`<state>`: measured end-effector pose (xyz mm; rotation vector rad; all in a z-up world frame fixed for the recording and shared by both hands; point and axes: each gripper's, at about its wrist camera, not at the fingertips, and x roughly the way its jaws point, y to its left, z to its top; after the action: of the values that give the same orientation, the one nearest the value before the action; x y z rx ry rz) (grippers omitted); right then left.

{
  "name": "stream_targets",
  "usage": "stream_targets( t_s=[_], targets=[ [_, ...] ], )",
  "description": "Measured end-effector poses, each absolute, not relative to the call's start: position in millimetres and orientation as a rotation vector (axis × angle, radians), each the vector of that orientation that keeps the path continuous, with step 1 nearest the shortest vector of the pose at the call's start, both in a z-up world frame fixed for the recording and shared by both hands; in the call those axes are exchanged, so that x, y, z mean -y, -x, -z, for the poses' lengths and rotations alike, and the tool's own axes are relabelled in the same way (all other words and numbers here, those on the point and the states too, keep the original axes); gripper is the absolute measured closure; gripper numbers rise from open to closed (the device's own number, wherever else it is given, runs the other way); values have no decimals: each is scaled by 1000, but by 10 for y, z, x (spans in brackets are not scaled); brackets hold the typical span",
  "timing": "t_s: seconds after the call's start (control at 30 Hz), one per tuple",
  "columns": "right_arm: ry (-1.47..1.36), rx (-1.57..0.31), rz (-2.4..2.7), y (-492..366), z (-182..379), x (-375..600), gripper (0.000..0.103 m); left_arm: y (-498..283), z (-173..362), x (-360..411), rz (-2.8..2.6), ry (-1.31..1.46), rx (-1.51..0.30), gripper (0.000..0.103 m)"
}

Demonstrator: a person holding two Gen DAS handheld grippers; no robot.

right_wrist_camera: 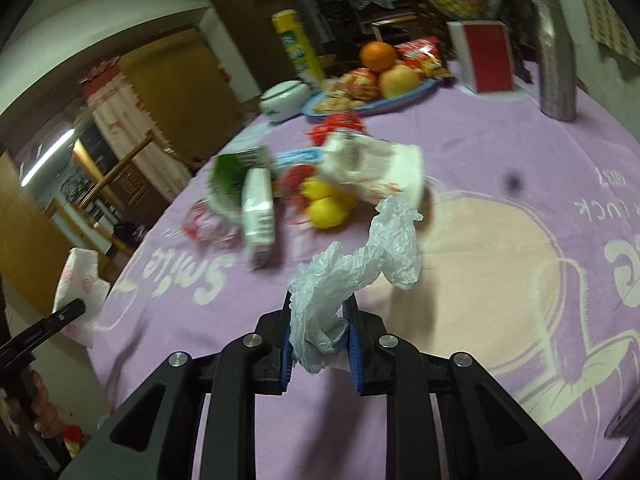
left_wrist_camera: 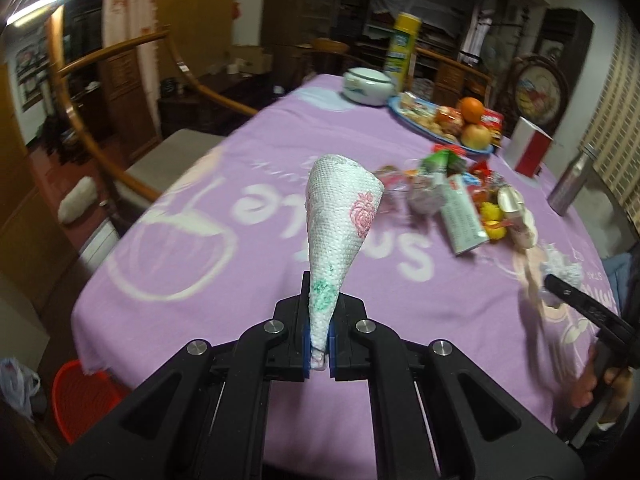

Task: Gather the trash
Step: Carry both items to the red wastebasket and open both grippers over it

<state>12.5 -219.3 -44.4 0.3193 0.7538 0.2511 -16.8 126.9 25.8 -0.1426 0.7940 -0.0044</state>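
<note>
My left gripper (left_wrist_camera: 319, 320) is shut on a white paper towel (left_wrist_camera: 340, 216) with pink and green prints, held above the purple tablecloth (left_wrist_camera: 240, 248); that towel also shows in the right wrist view (right_wrist_camera: 78, 280). My right gripper (right_wrist_camera: 320, 320) is shut on a crumpled pale plastic bag (right_wrist_camera: 360, 260) above the cloth; the bag also shows at the right in the left wrist view (left_wrist_camera: 560, 272). A pile of trash (left_wrist_camera: 460, 200) lies mid-table: a small carton (right_wrist_camera: 258, 212), a squashed paper cup (right_wrist_camera: 376, 168), wrappers and yellow pieces (right_wrist_camera: 324, 208).
A blue plate of fruit and snacks (left_wrist_camera: 452, 120), a white lidded bowl (left_wrist_camera: 366, 86), a yellow can (left_wrist_camera: 402, 48), a red-and-white box (left_wrist_camera: 528, 150) and a steel bottle (left_wrist_camera: 572, 180) stand at the far side. A red basket (left_wrist_camera: 80, 400) sits on the floor left; a wooden chair (left_wrist_camera: 120, 120) stands beside the table.
</note>
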Motion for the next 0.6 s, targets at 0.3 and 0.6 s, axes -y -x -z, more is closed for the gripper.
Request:
stream_targets(
  t_s=[0.3,0.6],
  targets=[
    [-97,-670,-618,439,-54,895,81,917,-221,-2047,-134,227,-755,96],
    [133,-712,-1025,832,-64,-884,81,1552,123,-3112,-394,314,-818,96]
  ],
)
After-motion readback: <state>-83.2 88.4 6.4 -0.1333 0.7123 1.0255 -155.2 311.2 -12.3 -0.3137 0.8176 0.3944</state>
